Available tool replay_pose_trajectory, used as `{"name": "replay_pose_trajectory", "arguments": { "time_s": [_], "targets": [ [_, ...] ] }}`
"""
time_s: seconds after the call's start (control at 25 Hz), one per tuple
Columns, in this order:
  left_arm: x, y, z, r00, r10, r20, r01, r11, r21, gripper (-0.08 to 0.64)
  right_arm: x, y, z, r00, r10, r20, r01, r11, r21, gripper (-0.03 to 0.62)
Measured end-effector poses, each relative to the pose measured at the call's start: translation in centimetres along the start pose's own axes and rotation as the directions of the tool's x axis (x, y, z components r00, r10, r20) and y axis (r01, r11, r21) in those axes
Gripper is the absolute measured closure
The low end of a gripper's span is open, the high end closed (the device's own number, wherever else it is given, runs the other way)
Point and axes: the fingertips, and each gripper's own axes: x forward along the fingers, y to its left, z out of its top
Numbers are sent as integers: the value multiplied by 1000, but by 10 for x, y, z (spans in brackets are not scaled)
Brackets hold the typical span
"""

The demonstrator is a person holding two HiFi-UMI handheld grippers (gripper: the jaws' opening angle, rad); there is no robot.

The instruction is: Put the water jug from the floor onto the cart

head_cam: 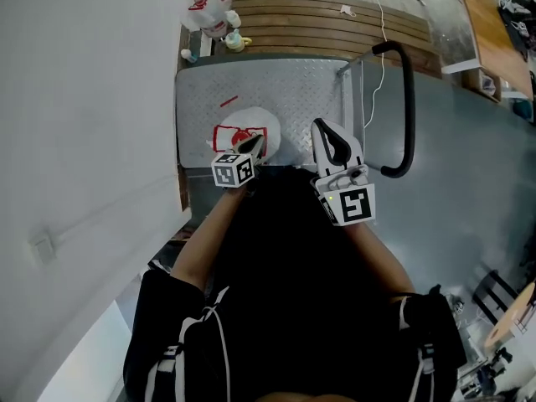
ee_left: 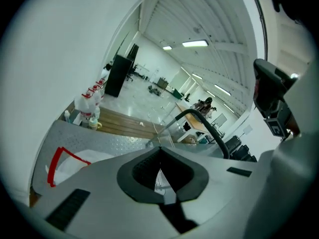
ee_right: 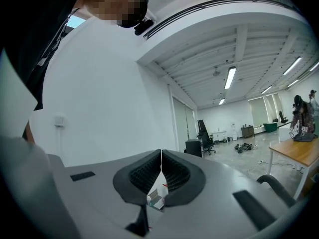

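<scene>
The water jug (head_cam: 243,131), pale with a red-edged label, lies on the cart's grey checker-plate deck (head_cam: 289,86) near its front edge. In the left gripper view the jug (ee_left: 67,164) shows low at the left on the deck (ee_left: 79,133). My left gripper (head_cam: 256,144) hovers just over the jug's right side, jaws together with nothing between them (ee_left: 160,148). Further right, my right gripper (head_cam: 323,127) hangs above the deck's front, also shut and empty (ee_right: 161,152), pointing level across the room.
The cart's black push handle (head_cam: 408,99) curves up on the right side. Behind the cart is a slatted wooden platform (head_cam: 335,19) with more jugs (head_cam: 209,5) and a small cup (head_cam: 237,42). A white wall runs along the left; a wooden table (head_cam: 494,23) stands at the far right.
</scene>
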Motion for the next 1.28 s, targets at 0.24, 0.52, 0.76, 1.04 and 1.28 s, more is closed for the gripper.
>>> {"name": "replay_pose_trajectory", "arguments": {
  "time_s": [0.24,0.52,0.76,1.04,1.28],
  "targets": [
    [-64,-19,57,970,59,236,-105,977,185,541,6,25,1,1000,12,-15,-12,1000,-16,574],
    [-131,-52,118,893,0,451,-153,941,302,541,23,63,18,1000,24,2,-23,999,-26,574],
    [-176,-39,144,854,-31,520,-168,928,331,541,40,112,19,999,41,-11,-42,999,-28,574],
    [-202,-16,146,836,-26,548,-190,923,335,541,51,138,14,1000,15,-12,-15,998,-57,574],
    [-209,-10,147,837,-33,546,-190,919,346,541,53,142,13,999,-20,-30,19,999,-30,574]
  ]
}}
